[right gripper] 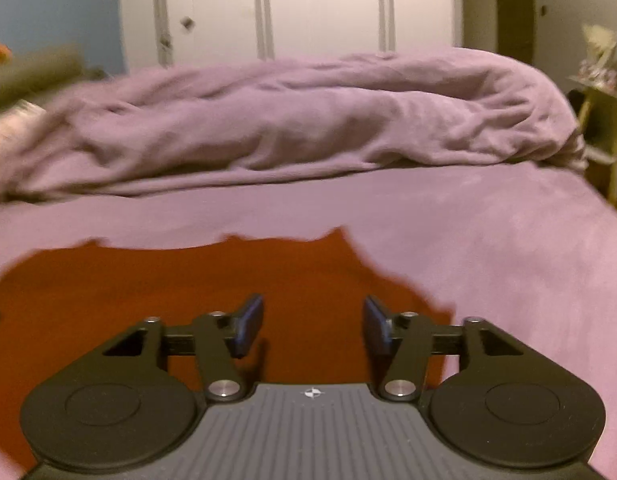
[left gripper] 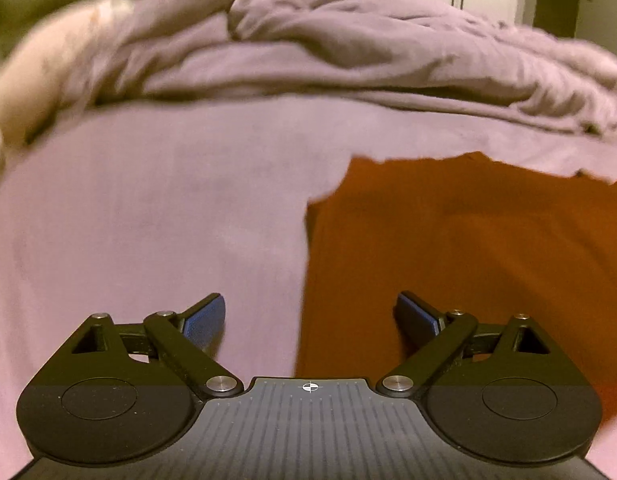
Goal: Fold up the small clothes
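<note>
A rust-orange garment (left gripper: 468, 248) lies flat on the pink bed sheet (left gripper: 148, 220), its left edge running down the middle of the left wrist view. My left gripper (left gripper: 310, 316) hangs over that left edge, wide open, with nothing between its blue pads (left gripper: 206, 320). In the right wrist view the same orange garment (right gripper: 188, 288) fills the lower left, its far edge ragged against the sheet. My right gripper (right gripper: 313, 326) stands open above the garment's right part, and nothing is pinched between its fingers.
A rumpled mauve duvet (right gripper: 300, 120) is bunched across the far side of the bed. White wardrobe doors (right gripper: 316, 4) stand behind it. A cream pillow (left gripper: 48, 68) lies at the far left, and a small shelf unit (right gripper: 600, 120) stands past the bed's right edge.
</note>
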The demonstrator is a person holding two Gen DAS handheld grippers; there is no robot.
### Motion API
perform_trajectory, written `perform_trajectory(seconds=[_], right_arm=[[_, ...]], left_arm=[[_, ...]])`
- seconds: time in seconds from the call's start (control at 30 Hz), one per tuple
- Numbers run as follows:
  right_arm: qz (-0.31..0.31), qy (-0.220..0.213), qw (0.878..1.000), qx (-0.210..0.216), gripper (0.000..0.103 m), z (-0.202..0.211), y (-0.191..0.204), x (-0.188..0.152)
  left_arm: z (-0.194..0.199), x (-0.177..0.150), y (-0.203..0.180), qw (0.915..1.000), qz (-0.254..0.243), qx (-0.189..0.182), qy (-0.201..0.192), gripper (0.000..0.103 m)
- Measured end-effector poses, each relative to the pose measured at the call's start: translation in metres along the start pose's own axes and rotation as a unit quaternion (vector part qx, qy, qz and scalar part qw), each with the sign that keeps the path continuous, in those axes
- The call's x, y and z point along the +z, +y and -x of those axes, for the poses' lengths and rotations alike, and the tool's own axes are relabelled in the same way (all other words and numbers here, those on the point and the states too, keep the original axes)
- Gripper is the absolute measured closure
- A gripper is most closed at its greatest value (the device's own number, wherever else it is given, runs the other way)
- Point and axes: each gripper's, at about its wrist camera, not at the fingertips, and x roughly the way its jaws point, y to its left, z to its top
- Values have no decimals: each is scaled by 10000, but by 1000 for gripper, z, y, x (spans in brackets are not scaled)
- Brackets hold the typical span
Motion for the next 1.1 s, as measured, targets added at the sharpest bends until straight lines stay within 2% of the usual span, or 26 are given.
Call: perform_trajectory(seconds=[0.1, 0.17, 0.27, 0.33, 0.47, 0.53, 0.57, 0.63, 0.73, 0.8, 0.87, 0.97, 1.1], right_arm=[[-51, 148, 9990, 410, 47, 31, 24, -26], [-67, 251, 9976, 635, 47, 44, 42, -43], [-22, 457, 9956, 815, 55, 50, 65, -58], [-27, 537, 9946, 892, 63, 53, 75, -63], [28, 518, 9946, 897, 67, 59, 87, -61], [36, 515, 9952, 835, 73, 58, 89, -57], [47, 505, 9955, 797, 78, 57, 90, -55], [26, 497, 9963, 694, 81, 53, 92, -52], [46, 457, 9976, 511, 83, 45, 93, -49], [156, 468, 9981, 375, 83, 38, 95, -50], [231, 579, 9975, 319, 84, 30, 98, -53], [231, 517, 9979, 314, 84, 32, 99, -51], [182, 228, 9981, 539, 84, 41, 99, -52]], left_arm=[[12, -10, 16, 9937, 506, -881, 475, 7], [15, -15, 21, 9873, 727, -1276, 605, 8], [15, -19, 23, 9814, 931, -1528, 690, 11], [12, -18, 24, 9759, 1028, -1766, 771, 21], [-1, -15, 33, 9650, 1363, -2072, 859, 23], [-7, -12, 42, 9538, 1741, -2310, 812, 35], [-11, -12, 45, 9485, 1873, -2397, 885, 50], [-20, -11, 45, 9424, 2036, -2452, 1017, 53], [-25, -8, 43, 9414, 1986, -2528, 1016, 63], [-27, -8, 45, 9383, 2049, -2583, 1044, 77], [-28, -6, 47, 9363, 2114, -2607, 1032, 81], [-24, -2, 48, 9354, 2132, -2659, 937, 83], [-16, 5, 45, 9368, 2075, -2689, 843, 84]])
